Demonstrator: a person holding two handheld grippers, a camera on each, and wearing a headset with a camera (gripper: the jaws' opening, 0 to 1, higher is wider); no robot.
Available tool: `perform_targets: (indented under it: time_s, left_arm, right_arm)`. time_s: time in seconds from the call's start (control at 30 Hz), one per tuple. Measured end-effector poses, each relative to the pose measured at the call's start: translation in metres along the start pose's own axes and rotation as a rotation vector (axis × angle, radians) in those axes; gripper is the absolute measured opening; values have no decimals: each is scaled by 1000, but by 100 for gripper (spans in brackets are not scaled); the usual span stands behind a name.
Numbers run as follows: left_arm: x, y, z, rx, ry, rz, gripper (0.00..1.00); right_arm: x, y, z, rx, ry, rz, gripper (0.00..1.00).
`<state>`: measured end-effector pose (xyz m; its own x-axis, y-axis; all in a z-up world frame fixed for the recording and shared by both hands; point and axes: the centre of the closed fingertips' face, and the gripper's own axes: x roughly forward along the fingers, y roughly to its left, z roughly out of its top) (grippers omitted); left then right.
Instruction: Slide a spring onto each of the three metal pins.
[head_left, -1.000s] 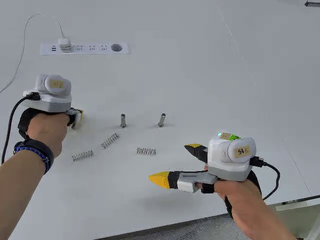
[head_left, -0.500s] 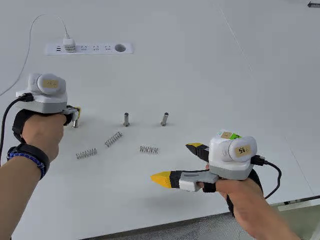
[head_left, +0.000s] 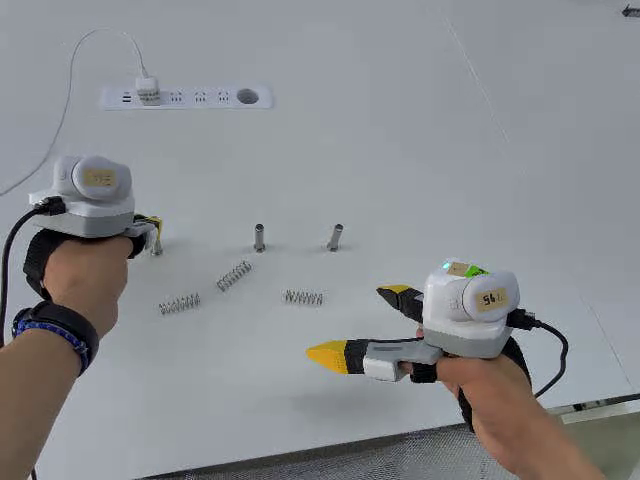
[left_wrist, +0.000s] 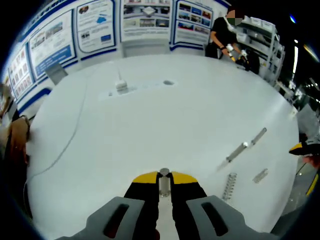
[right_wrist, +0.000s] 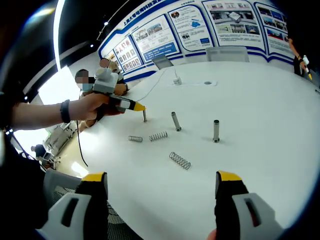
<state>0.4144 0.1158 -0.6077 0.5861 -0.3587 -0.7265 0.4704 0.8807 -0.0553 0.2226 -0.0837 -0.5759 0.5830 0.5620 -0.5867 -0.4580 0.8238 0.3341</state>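
Between left tongs (left_wrist: 164, 176), 1 pin (left_wrist: 163, 184).

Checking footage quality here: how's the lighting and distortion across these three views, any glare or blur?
Head view: soft even light, only a faint shadow under the right claw. Left gripper view: fisheye bending of the table edge; the pin in the left claw is crisp. Right gripper view: a bright glare streak at upper left.

Shiny metal pin (left_wrist: 163, 182), matt white table (head_left: 400, 150)
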Motion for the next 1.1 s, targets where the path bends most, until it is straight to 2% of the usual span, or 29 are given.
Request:
perform_targets:
  time_s: [0.2, 1.1]
  left_arm:
    - [-5, -2, -3, 17, -5, 5, 7]
    - [-16, -3, -12, 16, -40, 37, 7]
  right_arm:
    - [0, 1, 0, -2, 0, 2, 90]
    - [-2, 4, -2, -1, 0, 3, 90]
